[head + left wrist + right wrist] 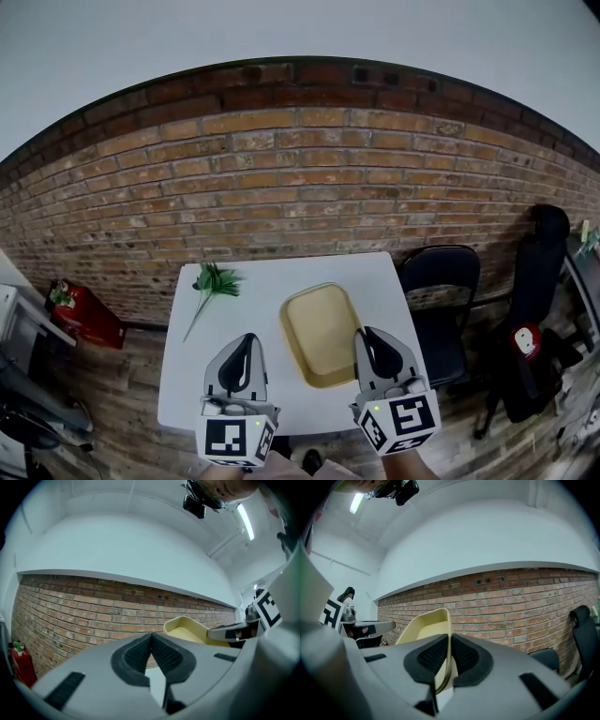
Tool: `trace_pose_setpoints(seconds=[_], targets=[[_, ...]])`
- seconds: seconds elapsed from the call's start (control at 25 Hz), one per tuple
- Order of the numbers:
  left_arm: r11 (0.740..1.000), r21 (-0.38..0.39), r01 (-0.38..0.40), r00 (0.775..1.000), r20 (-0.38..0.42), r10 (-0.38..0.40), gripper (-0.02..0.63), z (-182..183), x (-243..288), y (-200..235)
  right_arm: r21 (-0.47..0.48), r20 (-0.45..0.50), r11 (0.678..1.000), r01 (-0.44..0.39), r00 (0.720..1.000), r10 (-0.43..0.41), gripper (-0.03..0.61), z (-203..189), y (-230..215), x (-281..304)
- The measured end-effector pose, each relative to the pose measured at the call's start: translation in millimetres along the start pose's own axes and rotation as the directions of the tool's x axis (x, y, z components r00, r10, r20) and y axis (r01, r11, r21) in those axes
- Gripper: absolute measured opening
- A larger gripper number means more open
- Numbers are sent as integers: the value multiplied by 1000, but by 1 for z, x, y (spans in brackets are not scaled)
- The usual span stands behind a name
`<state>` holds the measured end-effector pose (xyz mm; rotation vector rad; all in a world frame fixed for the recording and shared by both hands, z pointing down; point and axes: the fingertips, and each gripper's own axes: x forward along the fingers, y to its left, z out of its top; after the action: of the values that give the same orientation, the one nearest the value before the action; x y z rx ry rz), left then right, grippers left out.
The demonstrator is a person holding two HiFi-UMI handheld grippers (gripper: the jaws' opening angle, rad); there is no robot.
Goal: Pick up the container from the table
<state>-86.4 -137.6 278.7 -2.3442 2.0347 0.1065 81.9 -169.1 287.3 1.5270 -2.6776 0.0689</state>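
Note:
A pale yellow, shallow container (317, 330) hangs over the white table (375, 281), right of its middle. My right gripper (367, 335) is shut on the container's right rim near the front corner. In the right gripper view the thin rim (449, 634) is pinched between the black pads, and the container (423, 626) stretches ahead against the brick wall. My left gripper (247, 339) hovers left of the container, apart from it. Its pads meet at the tips (151, 637) with nothing between them. The container (183, 628) and the right gripper (229, 632) show to its right.
A green plant sprig (214, 280) lies on the table's far left corner. A black chair (441, 286) stands right of the table, with a black case (539, 272) beyond it. A red extinguisher (84, 314) sits on the floor at the left. A brick wall (300, 178) runs behind.

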Motion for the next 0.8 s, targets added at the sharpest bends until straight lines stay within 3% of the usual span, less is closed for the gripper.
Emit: trace_pose_setpoints(seconds=[0.8], targets=[[1000,0,-17,1000,22,17,8,12,4,-1,-22,28,1000,-19,999,20,21,11,-1,1]])
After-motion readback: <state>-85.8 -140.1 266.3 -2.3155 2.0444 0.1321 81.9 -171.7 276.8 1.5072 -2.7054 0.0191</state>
